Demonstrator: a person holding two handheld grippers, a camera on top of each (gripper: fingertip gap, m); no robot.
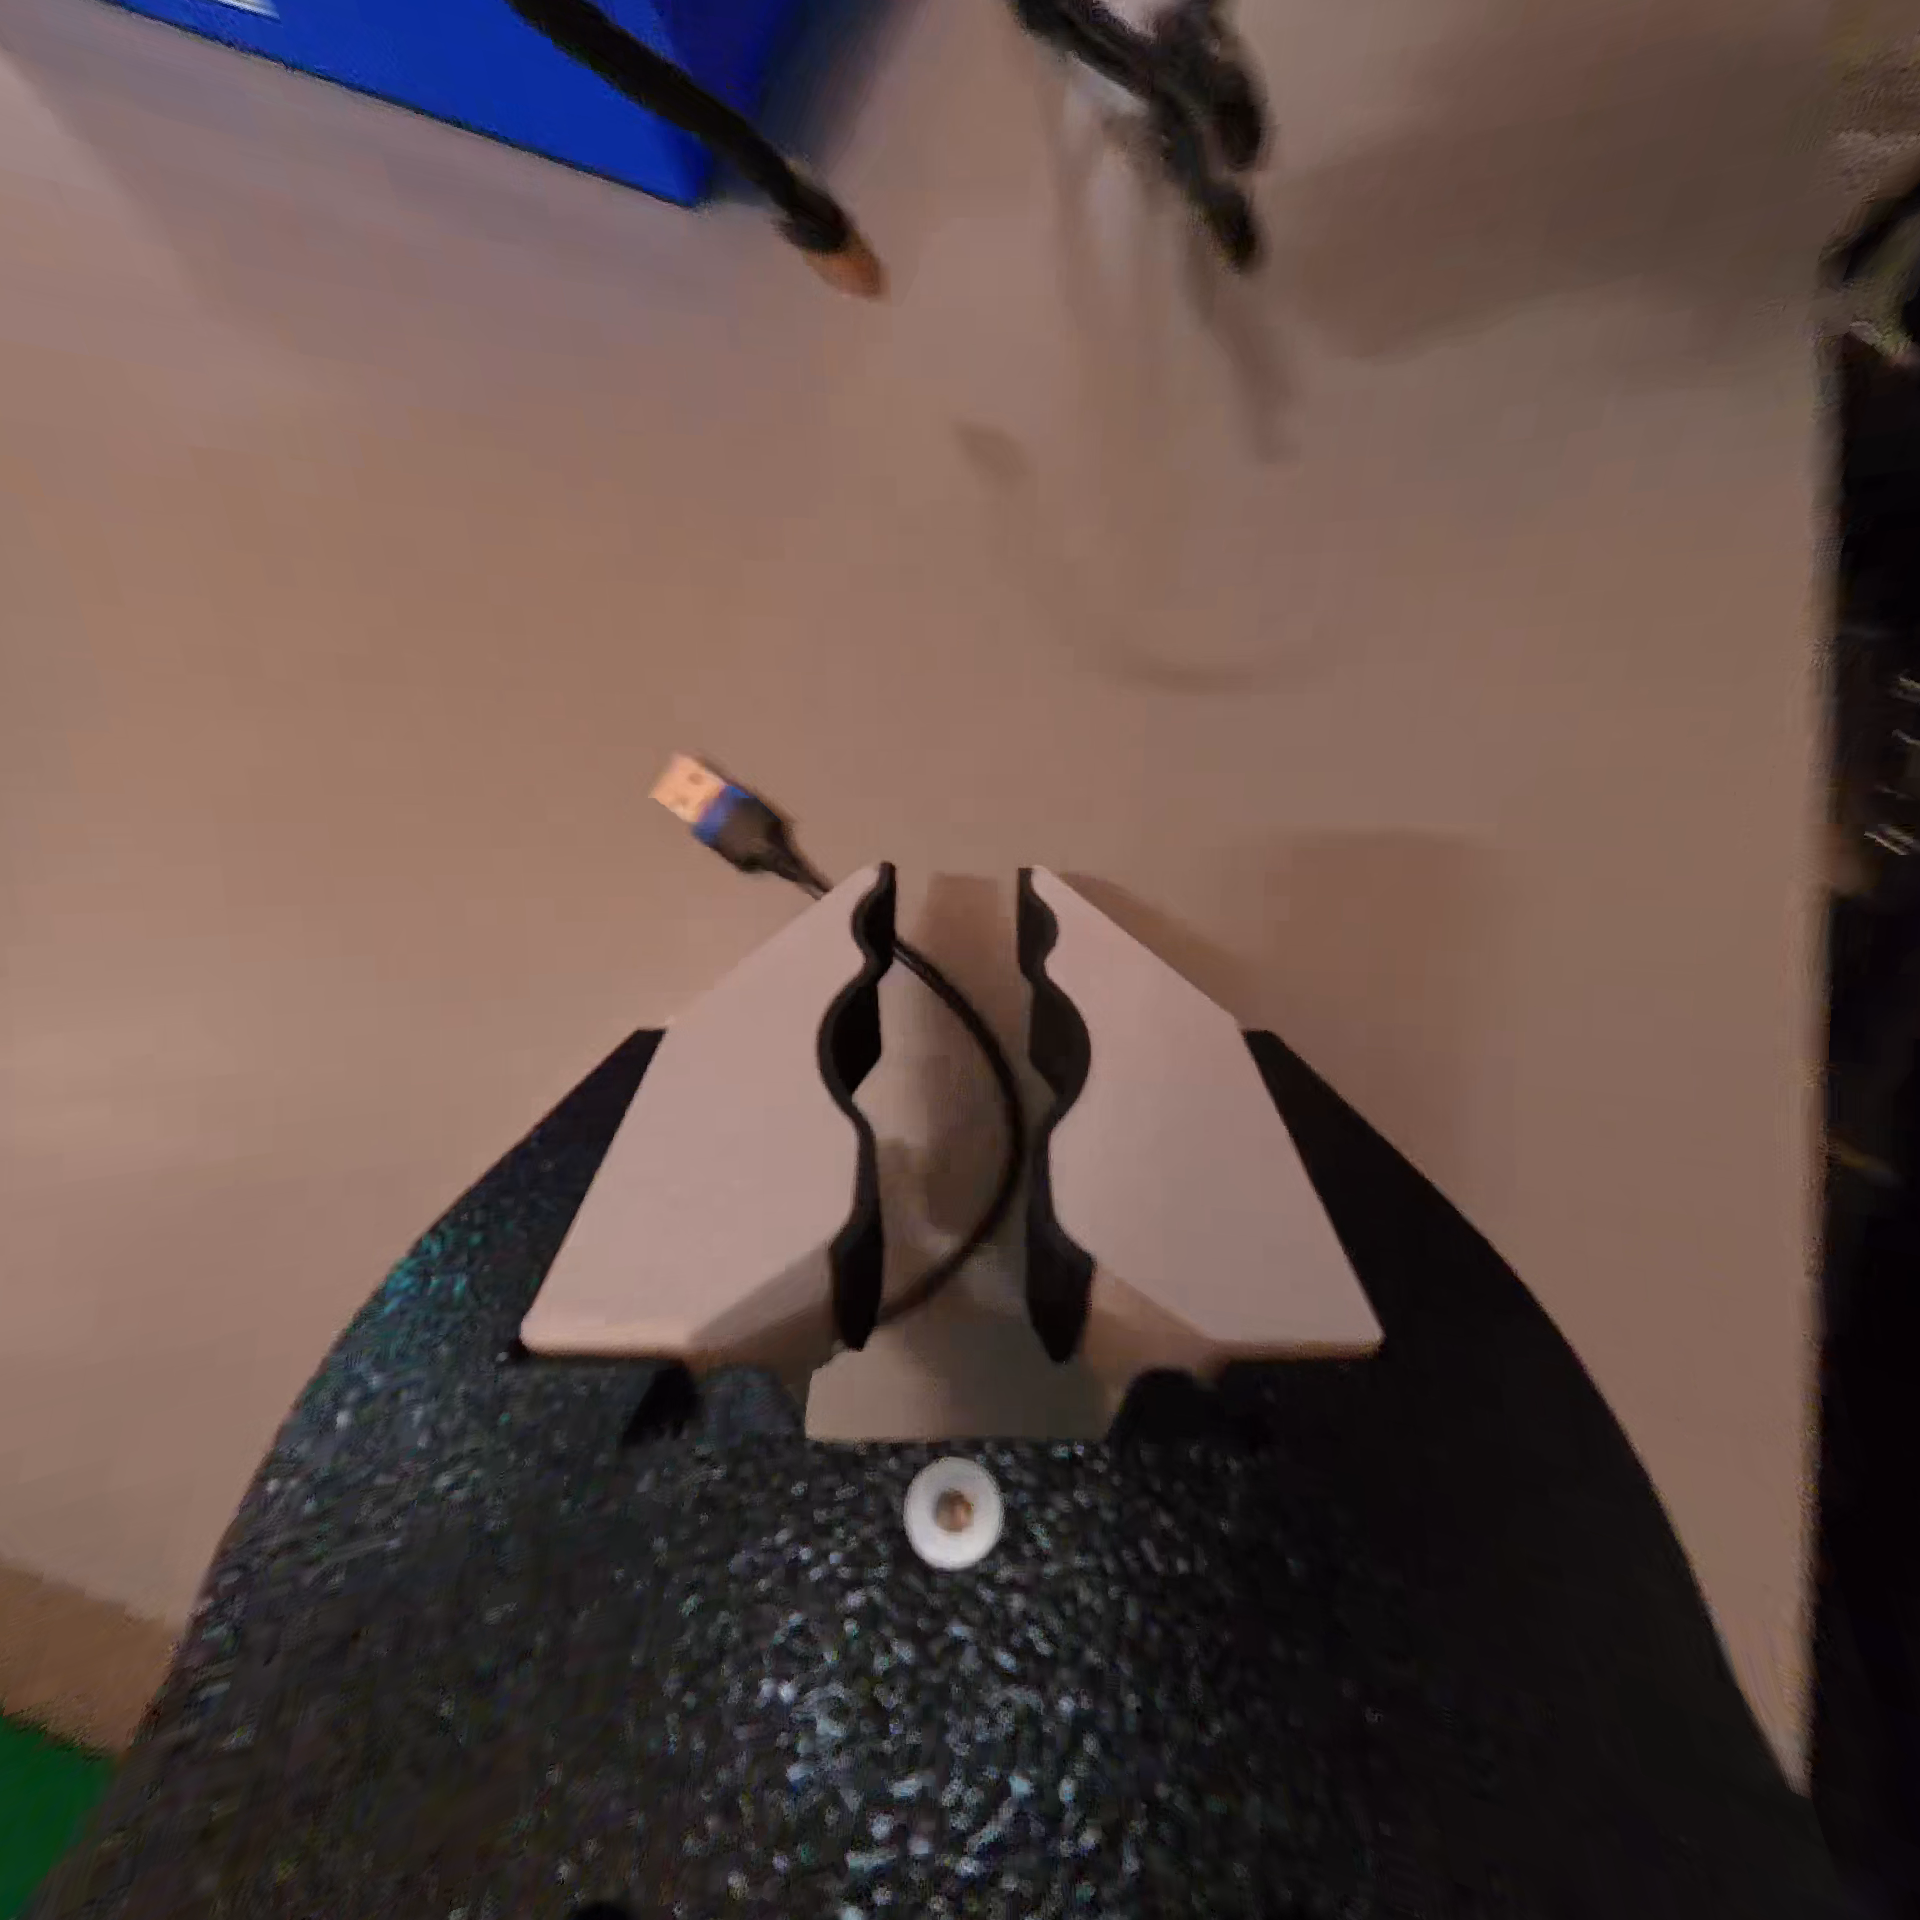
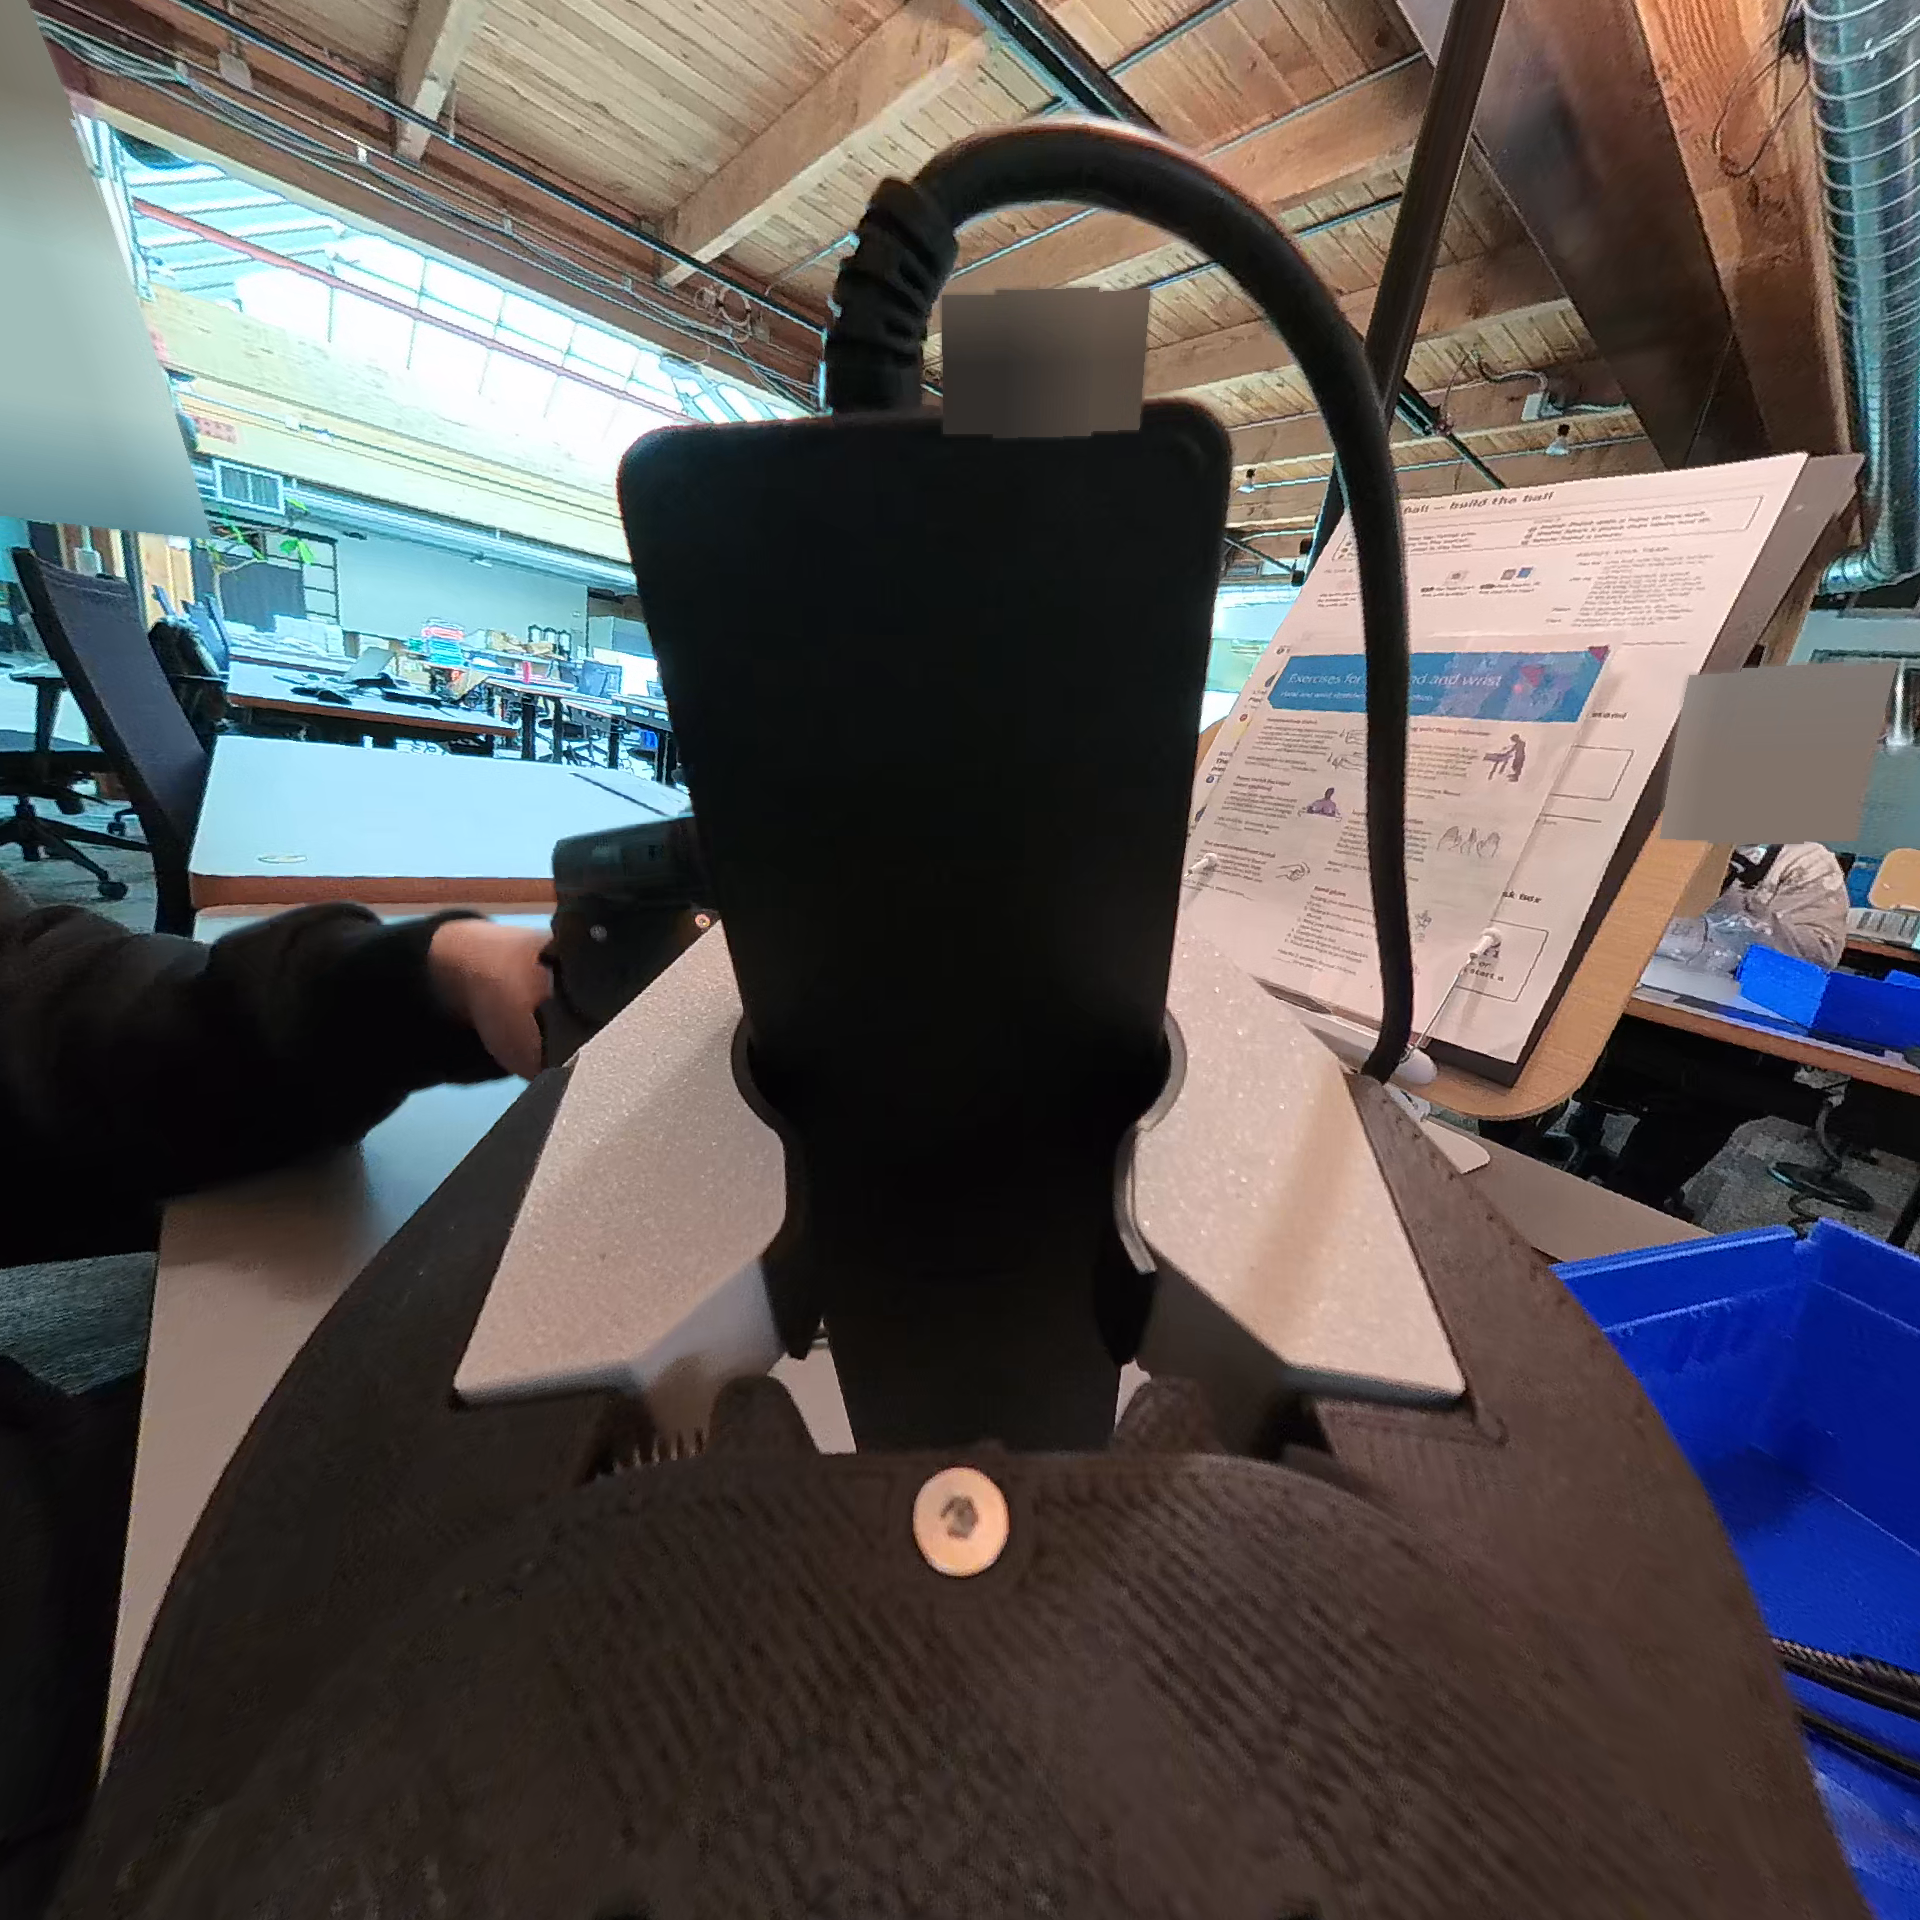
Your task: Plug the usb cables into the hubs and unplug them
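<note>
In the left wrist view my left gripper [image 1: 951, 883] points down at the beige table [image 1: 416, 623]. Its jaws stand a small gap apart. A thin black USB cable [image 1: 987, 1049] curves loosely through that gap and is not pinched. Its plug [image 1: 717, 805], metal-tipped with a blue band, lies just ahead and left of the left fingertip. In the right wrist view my right gripper [image 2: 956, 1039] is shut on a flat black hub [image 2: 925, 727] and holds it upright. The hub's thick black cable [image 2: 1340, 436] arches over its top and drops to the right.
A blue box [image 1: 468, 73], a thick black cable end [image 1: 727, 135] and a blurred black cable bundle [image 1: 1174, 94] lie at the table's far side. A dark object [image 1: 1870, 935] runs along the right edge. A blue bin [image 2: 1766, 1403], a tilted board with papers [image 2: 1507, 779] and a sleeved hand [image 2: 488, 977] surround the hub.
</note>
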